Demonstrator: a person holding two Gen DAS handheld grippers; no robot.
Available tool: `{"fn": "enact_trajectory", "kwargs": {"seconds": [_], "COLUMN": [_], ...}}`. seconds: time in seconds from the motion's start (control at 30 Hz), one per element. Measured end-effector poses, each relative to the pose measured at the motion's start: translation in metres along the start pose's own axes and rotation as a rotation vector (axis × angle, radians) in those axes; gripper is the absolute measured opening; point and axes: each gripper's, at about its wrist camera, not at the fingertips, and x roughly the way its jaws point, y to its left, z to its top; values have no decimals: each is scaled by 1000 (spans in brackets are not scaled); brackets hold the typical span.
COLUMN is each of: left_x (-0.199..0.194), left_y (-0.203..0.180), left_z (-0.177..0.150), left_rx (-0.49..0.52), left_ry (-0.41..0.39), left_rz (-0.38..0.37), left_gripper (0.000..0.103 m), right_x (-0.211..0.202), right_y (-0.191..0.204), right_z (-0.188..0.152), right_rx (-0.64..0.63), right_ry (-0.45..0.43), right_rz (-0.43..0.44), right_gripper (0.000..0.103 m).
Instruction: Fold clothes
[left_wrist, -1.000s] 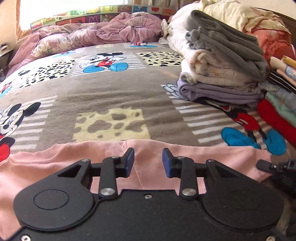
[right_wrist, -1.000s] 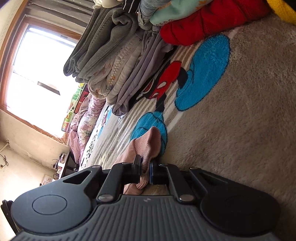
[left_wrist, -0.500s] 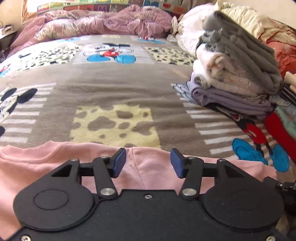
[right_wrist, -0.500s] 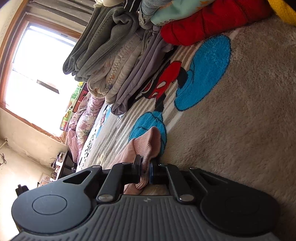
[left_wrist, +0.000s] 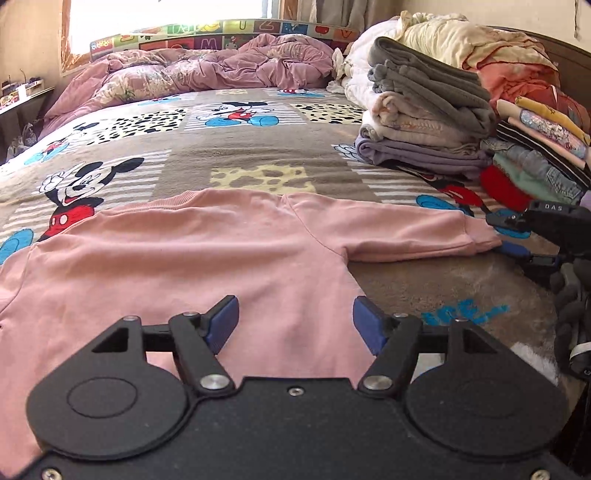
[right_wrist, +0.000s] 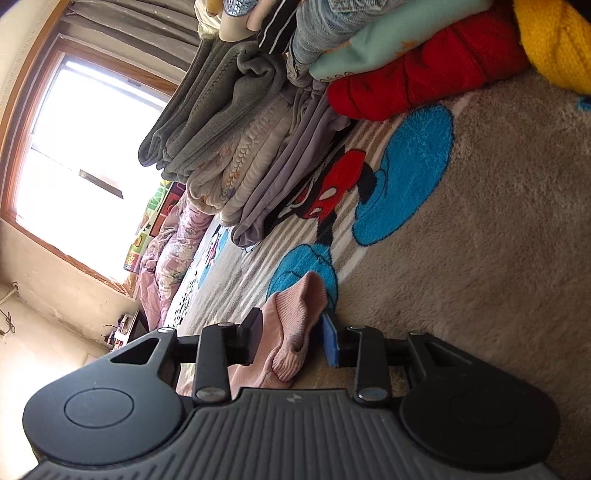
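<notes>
We see the pink sweatshirt (left_wrist: 207, 254) spread flat on the bed (left_wrist: 258, 155), left gripper (left_wrist: 295, 323) jaws just opening, empty above its body; right gripper (right_wrist: 293, 341) jaws just parting, released, sleeve cuff (right_wrist: 295, 317) lying between them, folded stacks (left_wrist: 424, 118) beyond

Bright daylight from blown-out window (right_wrist: 74, 155); sharp focus, fisheye-bent edges.

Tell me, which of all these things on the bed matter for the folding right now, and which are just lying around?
In the job:
- pink sweatshirt, spread flat
- its sleeve cuff, between the right gripper jaws, which have just been opening
- left gripper, open over the sweatshirt

Just lying about:
- stack of folded clothes
- purple quilt
- cartoon blanket
</notes>
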Motion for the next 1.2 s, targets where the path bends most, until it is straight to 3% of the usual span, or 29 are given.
{"fn": "enact_trajectory", "kwargs": {"seconds": [0.1, 0.27, 0.3, 0.37, 0.43, 0.47, 0.57, 0.7, 0.9, 0.97, 1.07, 1.13, 1.2], "left_x": [3, 21, 24, 24, 31, 33, 38, 69, 150, 150, 135, 119, 112], "left_y": [-28, -90, -89, -66, -24, -3, 66, 122, 162, 171, 167, 165, 153], "left_z": [0, -2, 0, 11, 26, 33, 56, 79, 95, 104, 109, 111, 112], "left_rx": [125, 425, 414, 299, 157, 86, -95, -132, -233, -326, -280, -281, -242], "left_ry": [-2, -17, -24, -35, -22, -14, 10, 95, 202, 202, 205, 166, 149], "left_rz": [4, 122, 139, 116, 158, 179, 217, 244, 201, 175, 166, 148, 122], "left_gripper": [67, 69, 69, 68, 64, 54, 52, 44, 45, 52, 52, 52, 52], "right_x": [-9, -22, -23, -24, -28, -30, -35, -32, -6, -2, -3, -6, -9], "right_y": [-3, -12, -15, -19, -13, -9, 16, 62, 119, 136, 160, 171, 175], "right_z": [4, 8, 9, 10, 8, 7, -2, -32, -93, -117, -162, -187, -199], "right_rx": [-21, -37, -33, -29, -67, -94, -237, -428, -602, -698, -917, -1038, -1088], "right_ry": [-2, 14, 22, 30, 21, 15, 4, 80, 281, 347, 439, 482, 496], "right_rz": [-11, 0, 9, 24, 31, 35, 94, 255, 470, 517, 523, 523, 524], "right_gripper": [36, 37, 36, 35, 37, 38, 39, 39, 39, 39, 39, 39, 39]}}
